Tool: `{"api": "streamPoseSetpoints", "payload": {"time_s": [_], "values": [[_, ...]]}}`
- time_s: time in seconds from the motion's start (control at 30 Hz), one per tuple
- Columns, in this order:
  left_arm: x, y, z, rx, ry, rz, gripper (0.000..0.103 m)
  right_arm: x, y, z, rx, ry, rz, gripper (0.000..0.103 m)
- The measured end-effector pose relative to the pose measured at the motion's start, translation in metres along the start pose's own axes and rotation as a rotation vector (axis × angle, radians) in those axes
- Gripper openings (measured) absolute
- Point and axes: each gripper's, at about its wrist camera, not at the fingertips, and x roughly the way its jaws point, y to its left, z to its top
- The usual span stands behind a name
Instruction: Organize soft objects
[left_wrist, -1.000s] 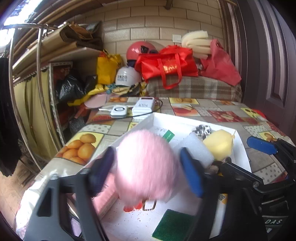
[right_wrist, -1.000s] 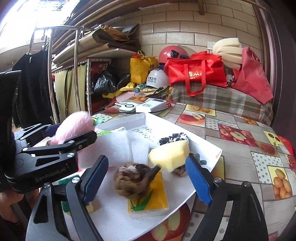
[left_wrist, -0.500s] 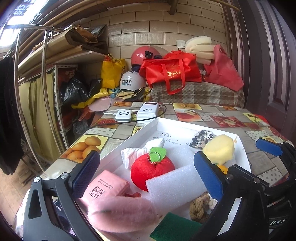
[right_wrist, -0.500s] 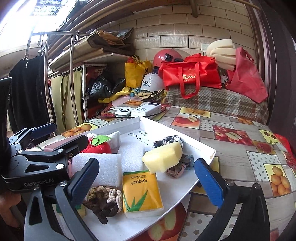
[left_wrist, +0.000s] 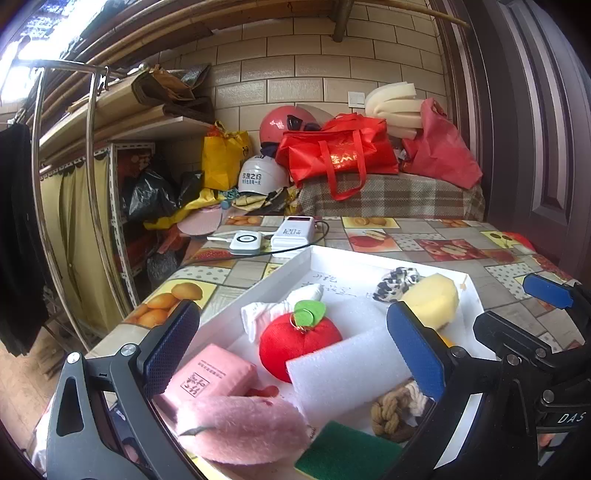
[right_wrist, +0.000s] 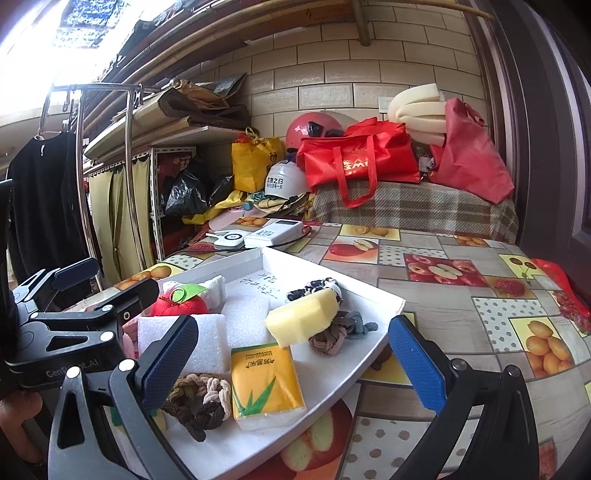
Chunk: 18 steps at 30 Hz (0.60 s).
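- Pink fluffy pad (left_wrist: 240, 430): flat oval, fuzzy nap; lies in the white tray (left_wrist: 332, 260) at the corner nearest the L gripper, touching the pink tissue pack (left_wrist: 208, 378) and just beside the green scouring pad (left_wrist: 347, 456).
- Red plush apple (left_wrist: 299, 347), felt leaf + metal ring on top, sits mid-tray; white foam block (left_wrist: 347, 369) leans against it, rolled white cloth (left_wrist: 280, 310) behind it.
- Yellow sponge (right_wrist: 301, 317): porous, cut corners, propped on a grey-brown knotted rope (right_wrist: 332, 338) toward the tray's far-right rim; b/w scrunchie (right_wrist: 314, 286) behind it.
- Yellow tissue pack (right_wrist: 266, 384) and a brown braided knot (right_wrist: 195, 398) lie flat at the tray's near edge.
- L gripper (left_wrist: 291, 354): jaws spread wide, nothing between them, above the tray.
- R gripper (right_wrist: 291, 363): wide apart too, holding nothing, over the tray's near-right edge.
- Fruit-print oilcloth (right_wrist: 461, 306) right of the tray is bare and flat; power bank (left_wrist: 293, 232) sits beyond the tray's far rim.
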Motion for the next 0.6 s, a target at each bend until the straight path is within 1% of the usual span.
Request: {"api": "streamPoseSetpoints", "payload": {"time_s": [0.1,0.2,0.27,0.37,0.43,0.53,0.6], "values": [[-0.006,-0.006,-0.002,0.003,0.007,-0.024,0.103,-0.006,-0.002,-0.003,-0.006,0.010,-0.002,0.103],[-0.015,-0.017,-0.006,0.016,0.026,-0.066,0.103,-0.013,-0.005,-0.006,-0.011,0.031,-0.013,0.103],[-0.022,-0.025,-0.009,0.024,0.033,-0.061,0.103,-0.021,-0.009,-0.010,-0.013,0.040,-0.016,0.103],[-0.029,-0.037,-0.013,0.030,0.058,-0.102,0.103,-0.034,-0.016,-0.014,-0.011,0.047,-0.036,0.103],[-0.034,-0.045,-0.014,0.047,0.060,-0.125,0.103,-0.044,-0.024,-0.018,-0.009,0.053,-0.053,0.103],[-0.039,-0.057,-0.015,0.073,0.063,-0.143,0.103,-0.059,-0.039,-0.024,0.020,0.071,-0.081,0.103],[-0.040,-0.062,-0.015,0.087,0.063,-0.135,0.103,-0.065,-0.054,-0.027,0.064,0.105,-0.102,0.103]]}}
